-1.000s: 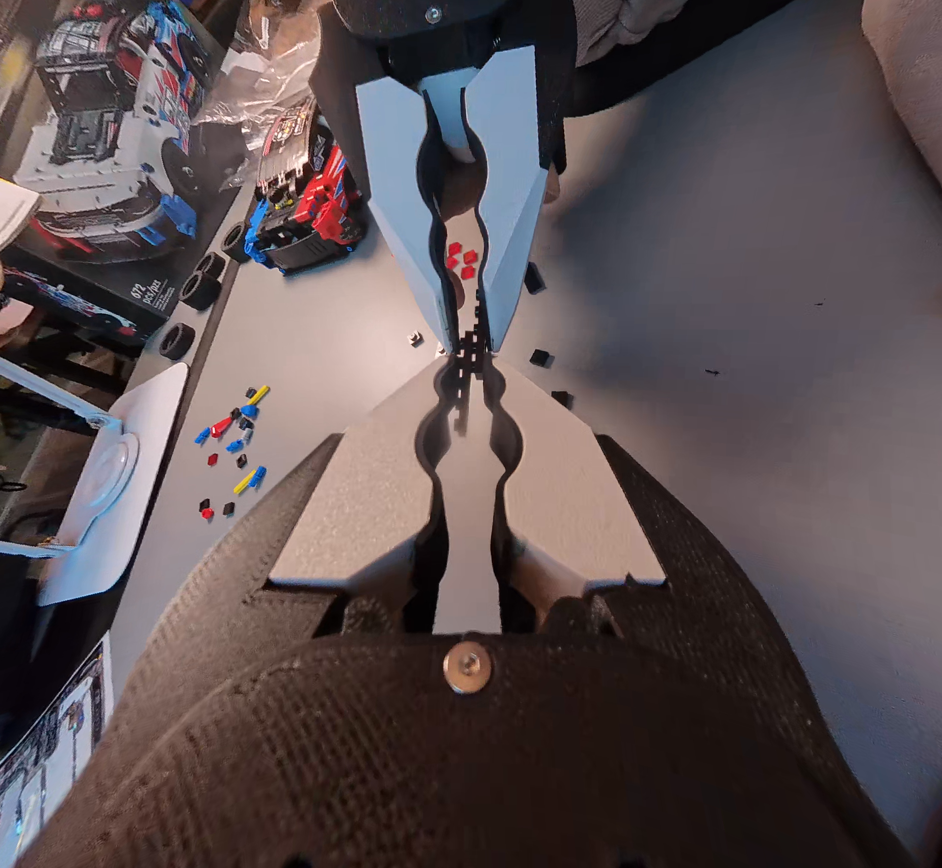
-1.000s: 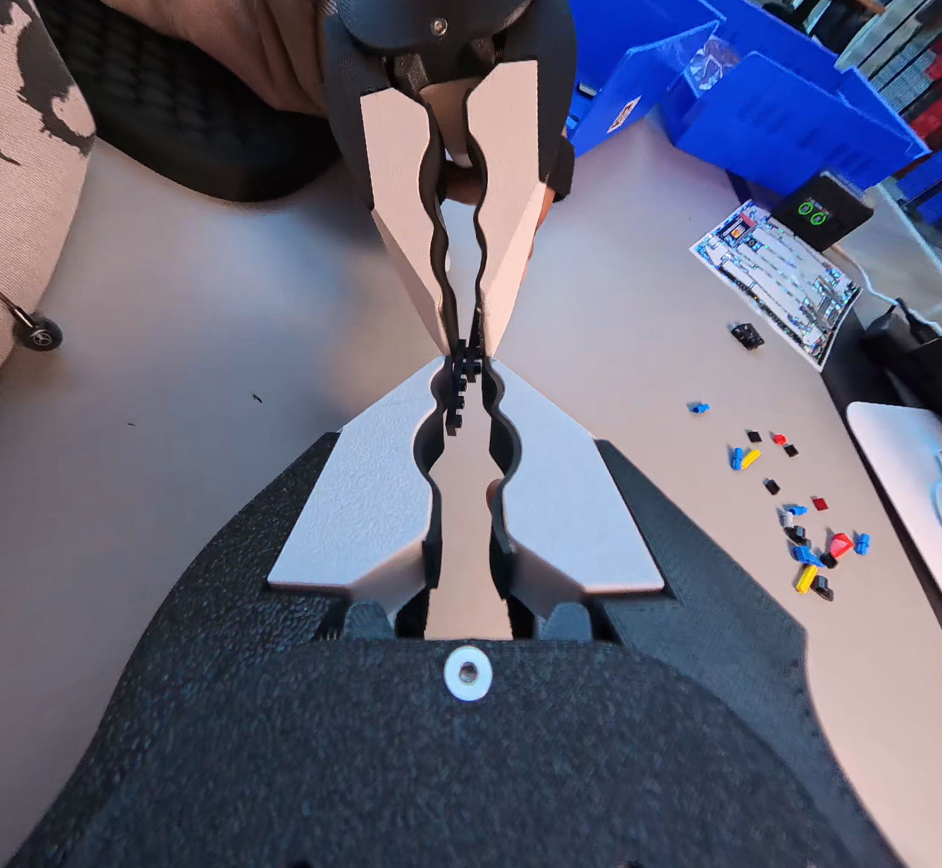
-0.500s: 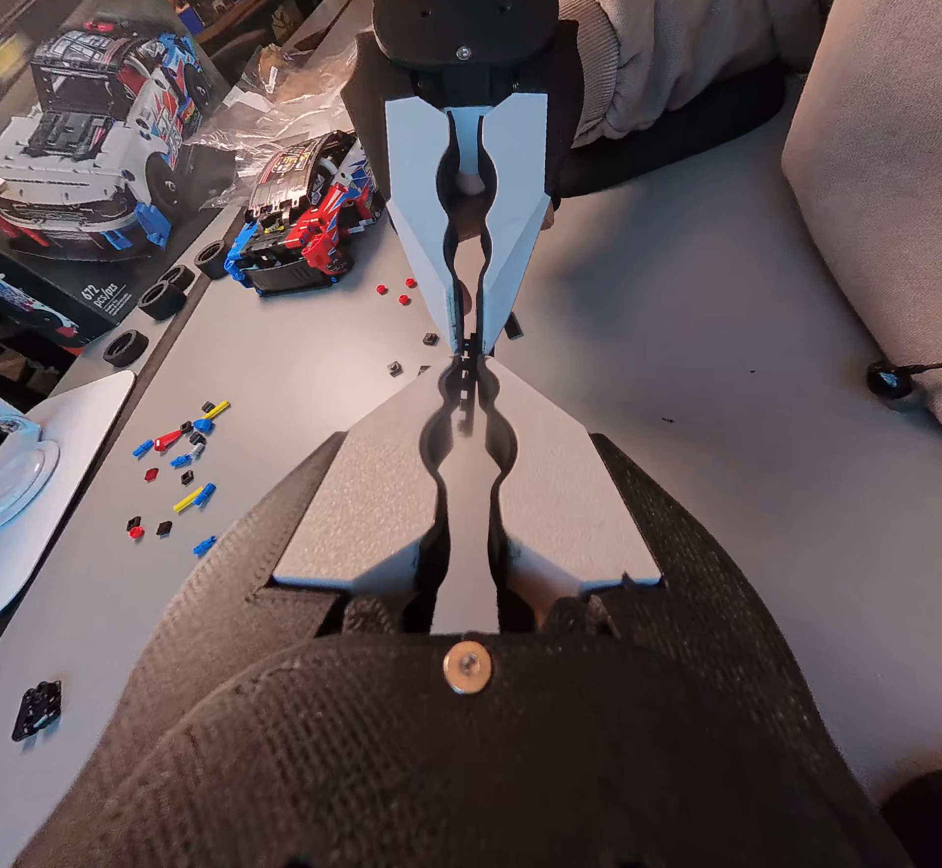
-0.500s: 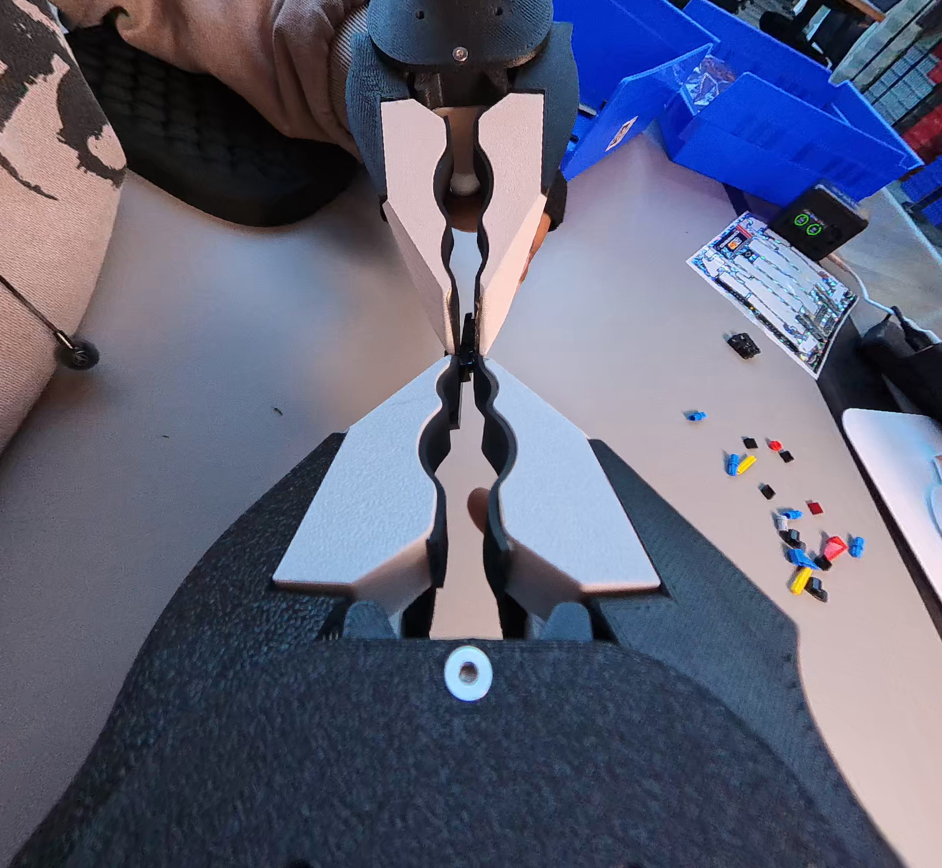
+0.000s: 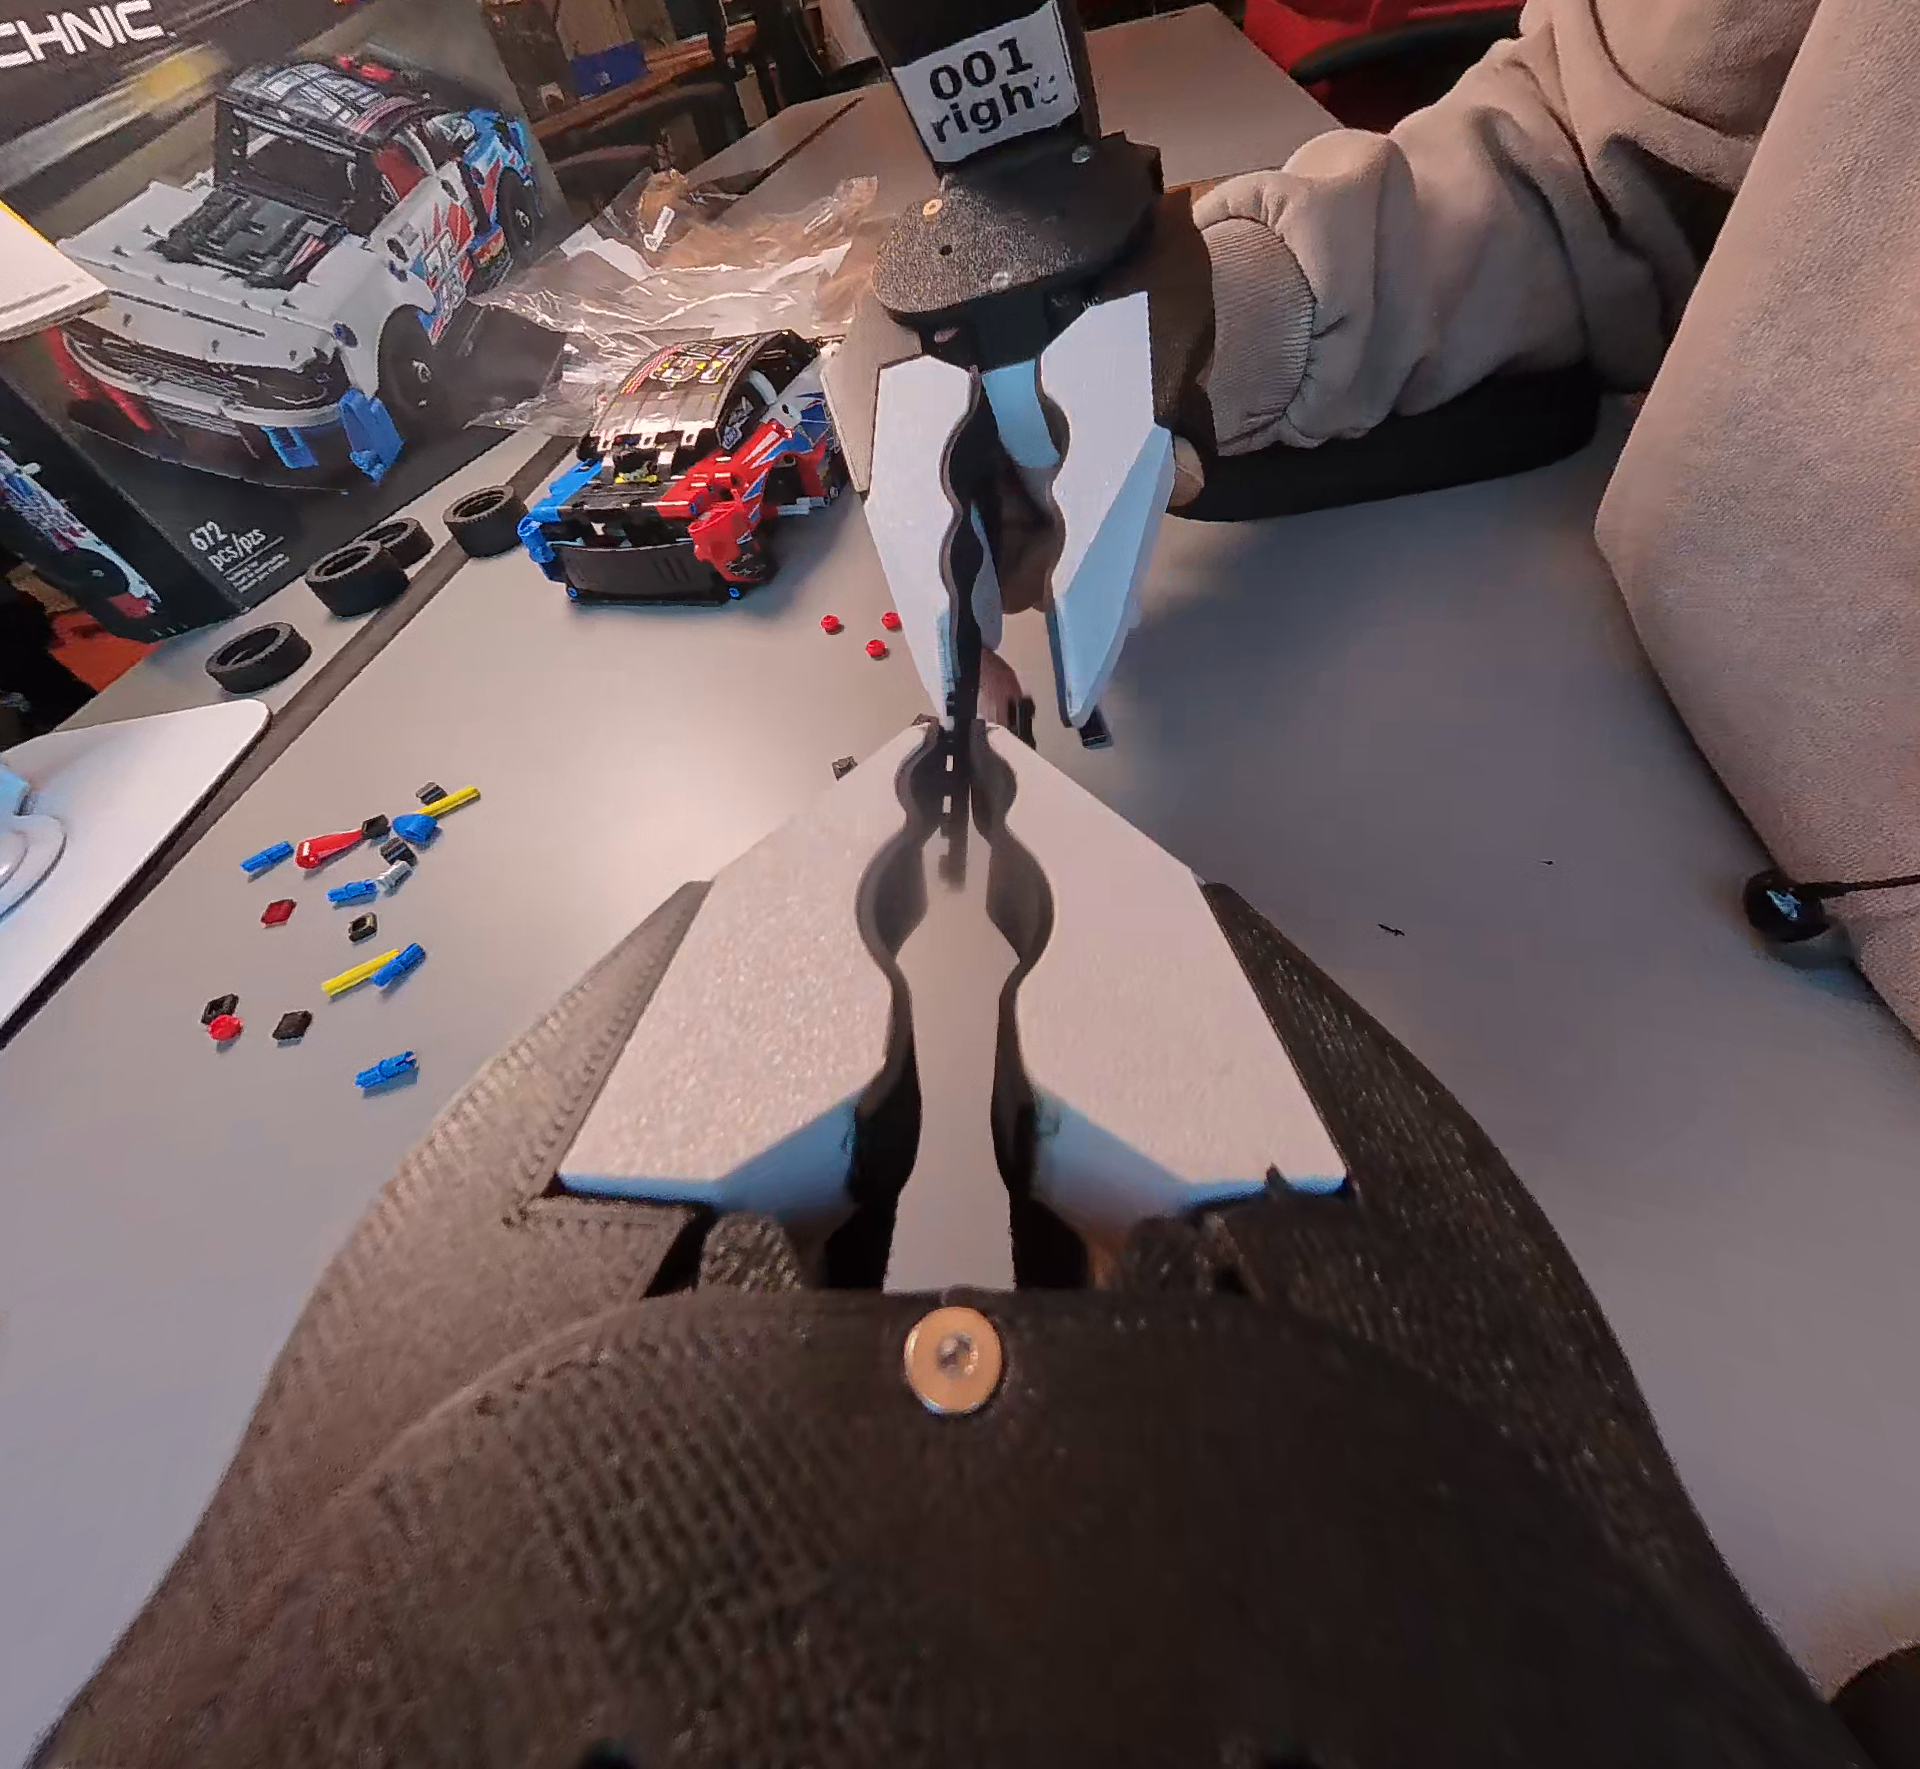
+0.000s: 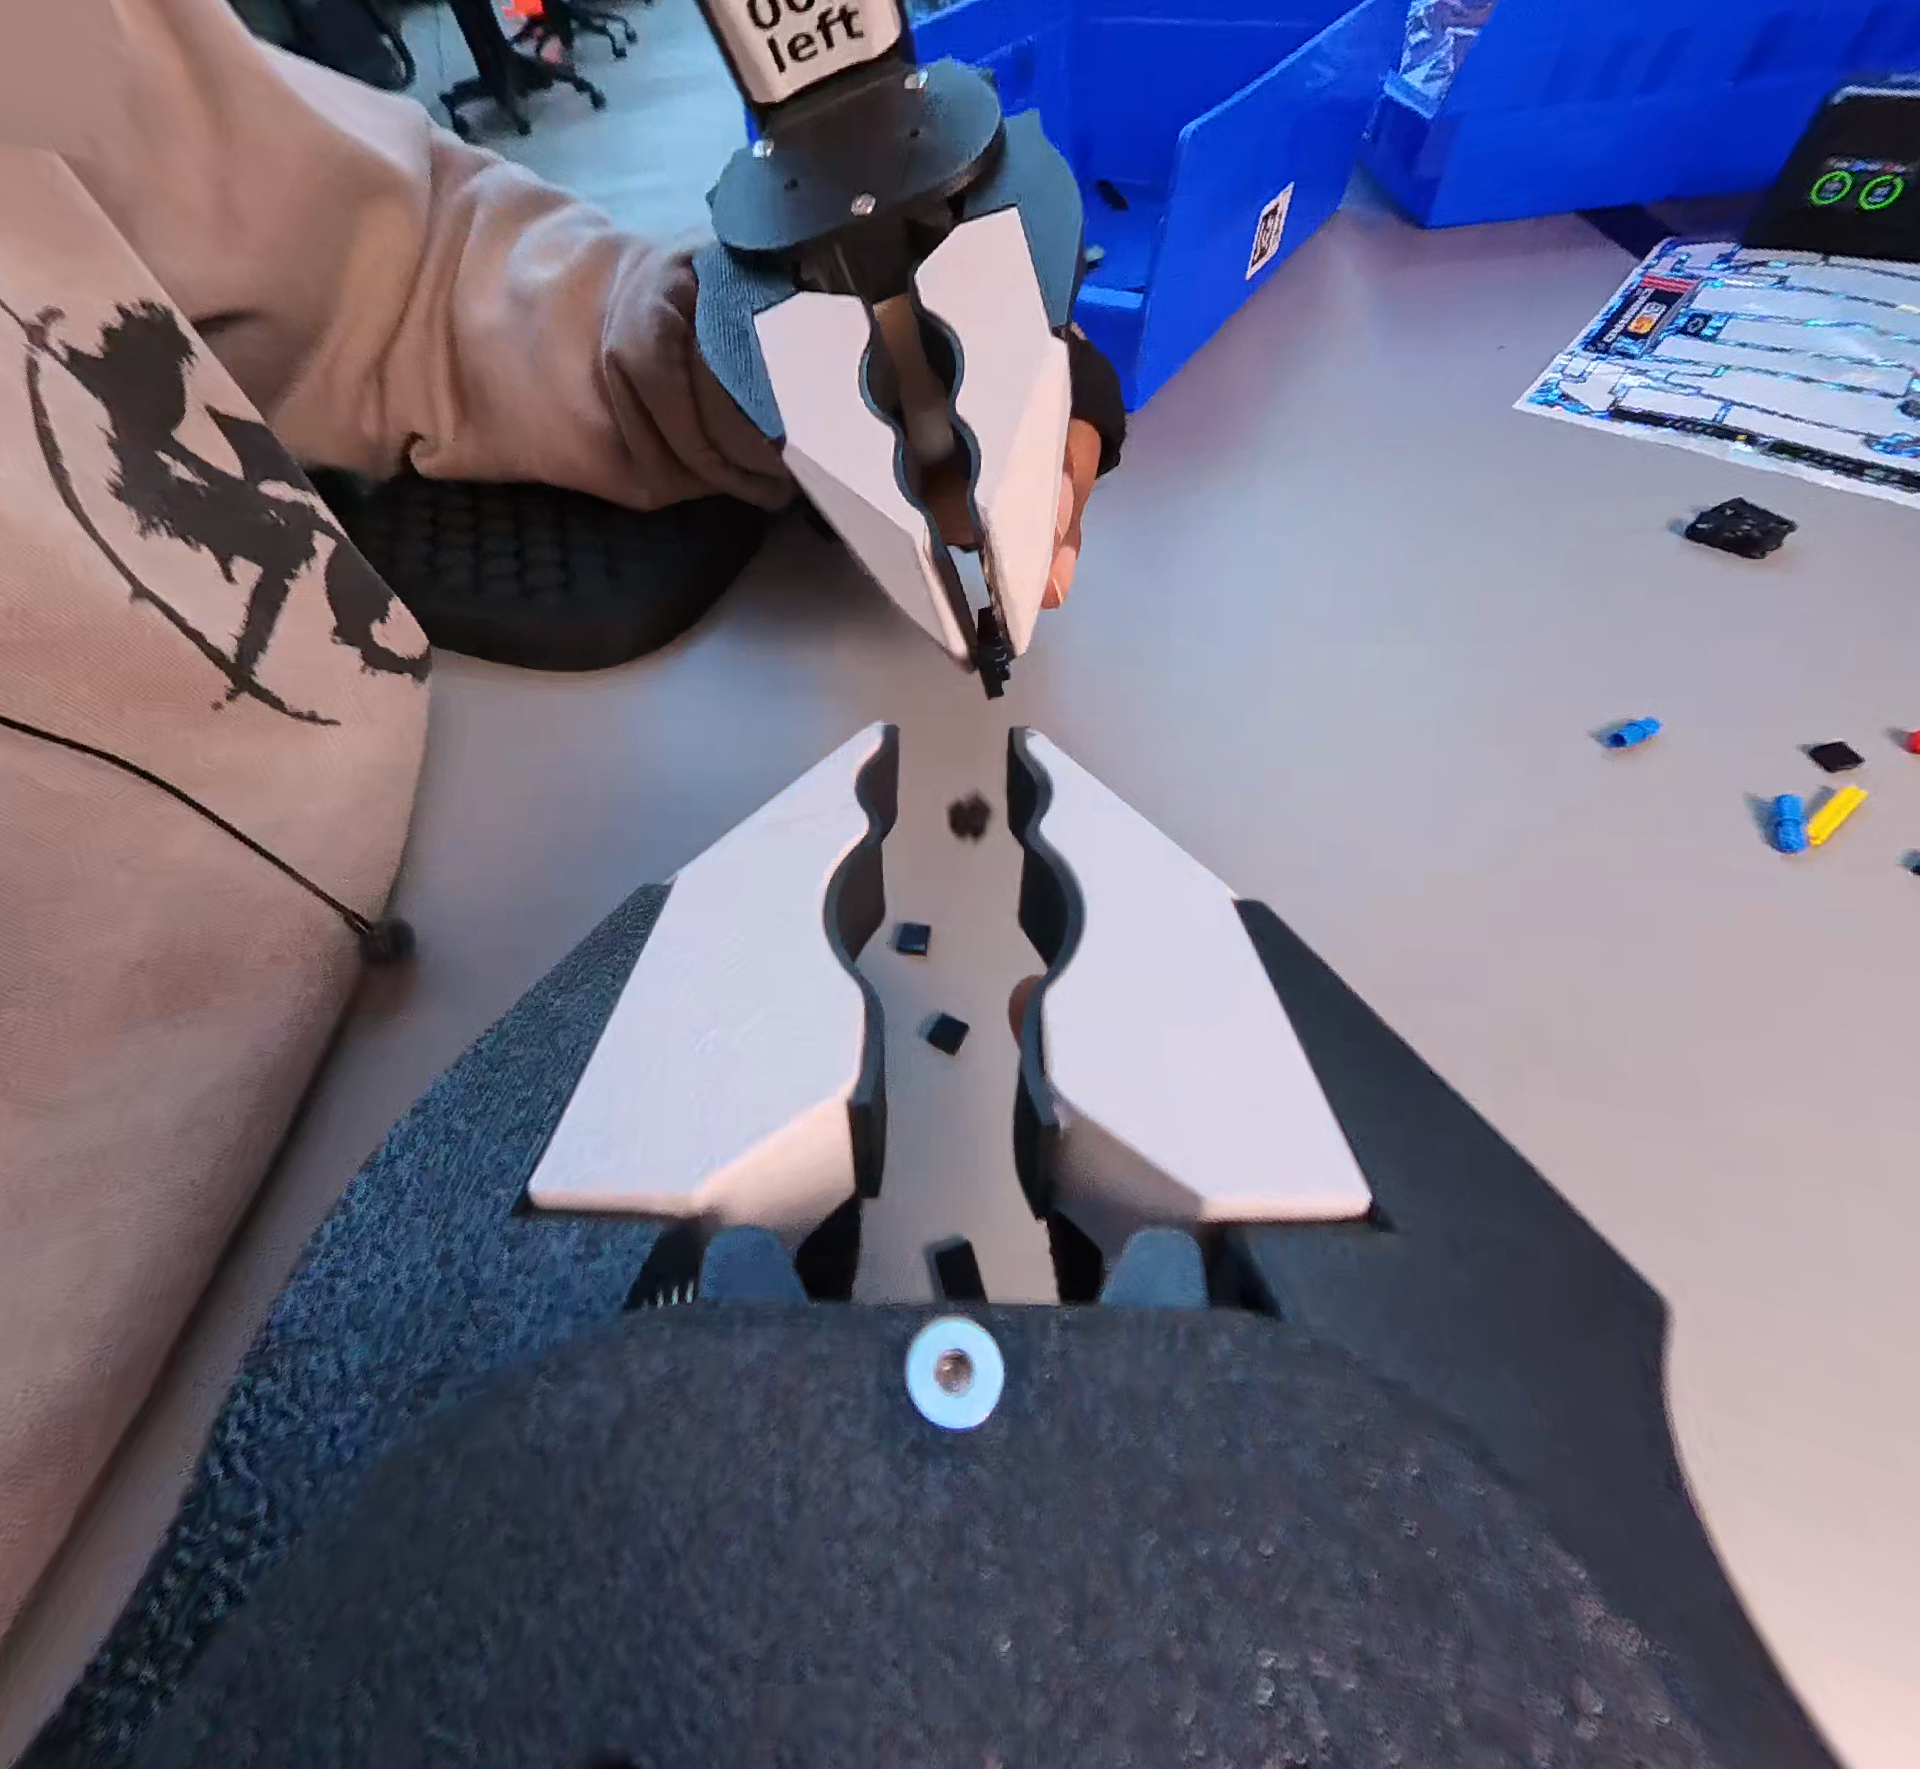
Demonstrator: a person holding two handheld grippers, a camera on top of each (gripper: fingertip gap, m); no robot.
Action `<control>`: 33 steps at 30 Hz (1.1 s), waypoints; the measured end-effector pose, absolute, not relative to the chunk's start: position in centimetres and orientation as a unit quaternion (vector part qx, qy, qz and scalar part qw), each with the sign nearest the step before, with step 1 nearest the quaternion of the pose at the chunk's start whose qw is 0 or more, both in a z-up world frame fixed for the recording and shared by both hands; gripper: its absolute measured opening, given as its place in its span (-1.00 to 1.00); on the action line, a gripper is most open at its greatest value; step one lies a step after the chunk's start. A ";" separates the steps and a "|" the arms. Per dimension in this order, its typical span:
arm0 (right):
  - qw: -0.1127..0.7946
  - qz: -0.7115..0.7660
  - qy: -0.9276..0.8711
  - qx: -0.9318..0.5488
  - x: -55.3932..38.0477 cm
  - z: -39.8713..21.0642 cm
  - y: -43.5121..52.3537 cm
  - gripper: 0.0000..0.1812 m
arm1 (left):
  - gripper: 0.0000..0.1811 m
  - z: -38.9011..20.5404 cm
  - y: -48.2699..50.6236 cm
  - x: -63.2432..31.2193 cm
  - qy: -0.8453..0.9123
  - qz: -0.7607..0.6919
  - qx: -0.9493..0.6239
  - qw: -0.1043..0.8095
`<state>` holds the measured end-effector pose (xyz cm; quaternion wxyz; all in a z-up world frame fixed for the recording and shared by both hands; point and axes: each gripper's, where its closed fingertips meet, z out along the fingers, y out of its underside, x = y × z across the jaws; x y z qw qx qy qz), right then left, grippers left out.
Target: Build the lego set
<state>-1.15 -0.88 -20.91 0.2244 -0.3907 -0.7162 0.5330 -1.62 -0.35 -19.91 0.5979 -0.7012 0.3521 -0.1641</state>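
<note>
So the left tool (image 5: 961, 743) is pinched tight on a thin black lego strip (image 5: 954, 805), a studded little beam that sticks out past its tips and hangs above the grey bench (image 5: 1455, 784). The right tool (image 6: 954, 732) sits facing it tip to tip with its fingers spread apart and nothing between them, just short of the strip's free end in the right wrist view. Under that open gap a few tiny black pieces (image 6: 943, 1033) lie on the bench. Off to the left tool's side there's the half-built red, blue and black car (image 5: 686, 483), some loose black tyres (image 5: 358, 576), the set's box (image 5: 239, 244) and a scatter of small blue, red and yellow bits (image 5: 353, 888).
</note>
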 end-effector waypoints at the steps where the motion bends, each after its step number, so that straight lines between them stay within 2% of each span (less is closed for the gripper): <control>1: 0.219 0.544 -0.707 -0.395 -1.2 -20.6 -1.0 -0.86 | -0.97 -19.9 -0.3 -1.7 0.352 -0.159 -0.702 0.599; 2: 0.215 0.551 -0.698 -0.403 -1.3 -20.3 -1.0 -1.00 | -0.97 -19.9 -0.2 -1.7 0.352 -0.154 -0.702 0.599; 4: 0.205 0.522 -0.709 -0.427 -1.6 -21.4 -0.7 -1.00 | -0.97 -20.2 -0.2 -1.6 0.350 -0.156 -0.708 0.593; 11: 0.271 0.419 -0.750 -0.435 -1.3 -22.4 2.7 -1.00 | -0.97 -22.5 1.0 -3.4 0.300 -0.160 -0.766 0.545; 13: 0.256 0.404 -0.759 -0.442 -1.0 -23.2 3.0 -0.85 | -0.97 -23.6 1.1 -3.3 0.299 -0.161 -0.781 0.524; 15: 0.250 0.401 -0.765 -0.438 -1.1 -23.9 2.5 -0.81 | -0.97 -24.0 1.1 -3.0 0.301 -0.164 -0.785 0.516; 19: 0.250 0.363 -0.792 -0.422 -1.0 -25.4 2.3 -0.86 | -0.97 -24.8 0.8 -2.4 0.306 -0.177 -0.800 0.485; 24: 0.159 0.294 -0.830 -0.447 1.3 -28.2 1.8 -0.89 | -0.97 -27.3 0.8 -2.2 0.318 -0.147 -0.832 0.431; 29: 0.144 0.260 -0.835 -0.464 1.3 -28.6 1.6 -0.93 | -0.95 -27.8 0.9 -2.1 0.316 -0.145 -0.840 0.416; 33: 0.158 0.245 -0.845 -0.449 0.9 -28.7 1.5 -0.98 | -0.85 -27.8 0.6 -2.4 0.313 -0.149 -0.843 0.411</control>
